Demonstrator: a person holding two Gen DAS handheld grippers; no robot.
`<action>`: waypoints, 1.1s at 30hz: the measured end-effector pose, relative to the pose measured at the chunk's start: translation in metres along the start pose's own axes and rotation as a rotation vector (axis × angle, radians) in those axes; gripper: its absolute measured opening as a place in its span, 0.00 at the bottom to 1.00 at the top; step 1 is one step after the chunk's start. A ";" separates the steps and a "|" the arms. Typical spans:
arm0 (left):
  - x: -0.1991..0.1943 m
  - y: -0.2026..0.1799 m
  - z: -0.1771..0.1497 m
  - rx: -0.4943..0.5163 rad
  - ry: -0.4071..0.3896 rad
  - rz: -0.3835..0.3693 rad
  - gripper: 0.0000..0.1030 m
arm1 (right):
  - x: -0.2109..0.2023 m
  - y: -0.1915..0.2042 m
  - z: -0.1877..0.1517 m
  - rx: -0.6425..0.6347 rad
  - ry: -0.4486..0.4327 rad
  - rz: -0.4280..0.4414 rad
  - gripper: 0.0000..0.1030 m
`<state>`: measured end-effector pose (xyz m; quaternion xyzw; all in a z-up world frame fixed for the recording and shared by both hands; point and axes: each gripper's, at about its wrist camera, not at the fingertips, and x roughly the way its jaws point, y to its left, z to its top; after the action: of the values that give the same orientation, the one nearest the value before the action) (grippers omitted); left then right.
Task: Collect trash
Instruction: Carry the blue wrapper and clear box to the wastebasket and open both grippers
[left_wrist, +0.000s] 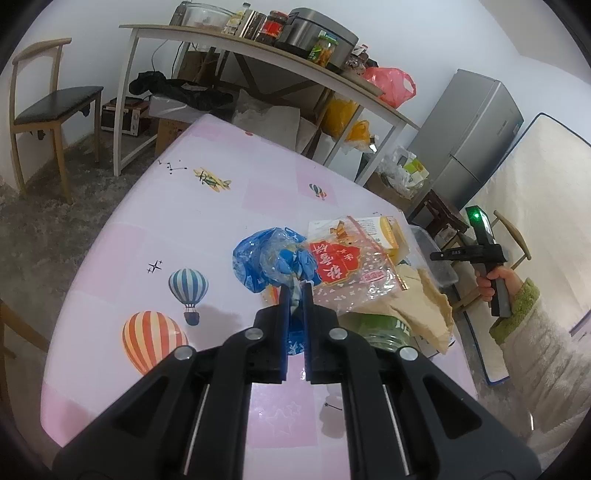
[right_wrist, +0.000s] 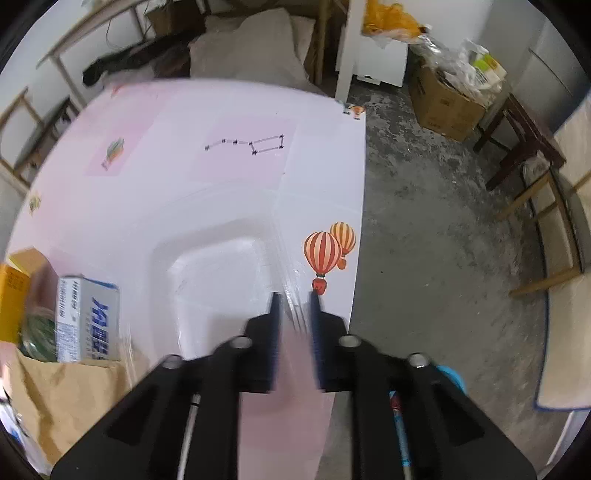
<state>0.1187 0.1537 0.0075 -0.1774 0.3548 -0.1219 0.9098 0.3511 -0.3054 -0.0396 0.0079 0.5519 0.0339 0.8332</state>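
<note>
A cluttered room surrounds a desk (left_wrist: 110, 258) covered in a pink balloon-print cloth. The left tongs (left_wrist: 295, 286) are clamped on a crumpled blue plastic bag (left_wrist: 258, 262), which lies just ahead of their tips, touching a red-printed clear wrapper (left_wrist: 351, 269) to the right. The right tongs (right_wrist: 295, 295) stand slightly apart over a clear tub (right_wrist: 214, 266), gripping nothing. The operator should lift the bag straight up, so the neighbouring wrapper does not drag, then carry it to the tub.

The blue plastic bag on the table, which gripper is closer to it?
Left. The left gripper is pinched on the blue plastic bag; the right gripper is held off past the table's edge.
</note>
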 end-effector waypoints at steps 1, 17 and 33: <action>-0.002 -0.003 0.000 0.005 -0.003 -0.003 0.04 | -0.007 -0.005 -0.006 0.036 -0.018 0.017 0.05; -0.011 -0.165 0.015 0.322 0.027 -0.308 0.04 | -0.164 -0.118 -0.173 0.422 -0.365 0.047 0.04; 0.211 -0.425 -0.088 0.587 0.667 -0.509 0.04 | -0.115 -0.245 -0.364 0.816 -0.205 -0.175 0.04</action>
<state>0.1693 -0.3262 -0.0060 0.0536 0.5223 -0.4841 0.7000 -0.0170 -0.5664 -0.0886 0.2932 0.4331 -0.2589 0.8121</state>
